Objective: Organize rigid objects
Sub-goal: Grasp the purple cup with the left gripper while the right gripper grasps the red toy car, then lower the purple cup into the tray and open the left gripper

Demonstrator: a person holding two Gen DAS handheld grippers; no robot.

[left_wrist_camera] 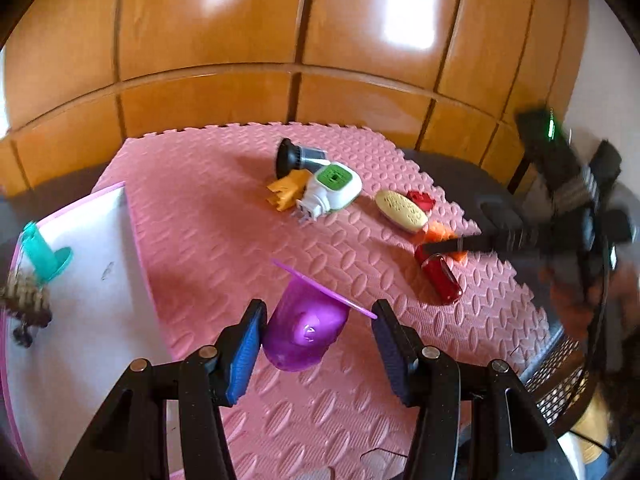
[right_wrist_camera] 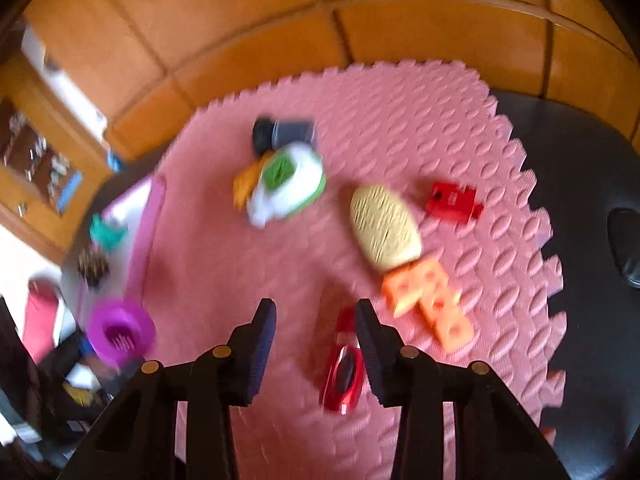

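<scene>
My left gripper (left_wrist_camera: 320,312) is shut on a purple flanged cup (left_wrist_camera: 306,332), held tilted above the pink foam mat (left_wrist_camera: 208,216). The same purple cup (right_wrist_camera: 120,332) shows at the left of the right wrist view. A red toy car (right_wrist_camera: 344,372) lies on the mat between the fingers of my right gripper (right_wrist_camera: 315,312). The car sits against the right finger, with a gap to the left one, so the jaws stand open. In the left wrist view the right gripper (left_wrist_camera: 430,248) is blurred, tips down over the red car (left_wrist_camera: 440,280).
A white tray with a pink rim (left_wrist_camera: 92,280) at the left holds a teal cup (left_wrist_camera: 44,256) and a brown cone (left_wrist_camera: 24,300). On the mat lie a white-green device (left_wrist_camera: 332,188), a black nozzle (left_wrist_camera: 296,156), a cream oval brush (right_wrist_camera: 384,232), orange blocks (right_wrist_camera: 432,304) and a red block (right_wrist_camera: 452,202).
</scene>
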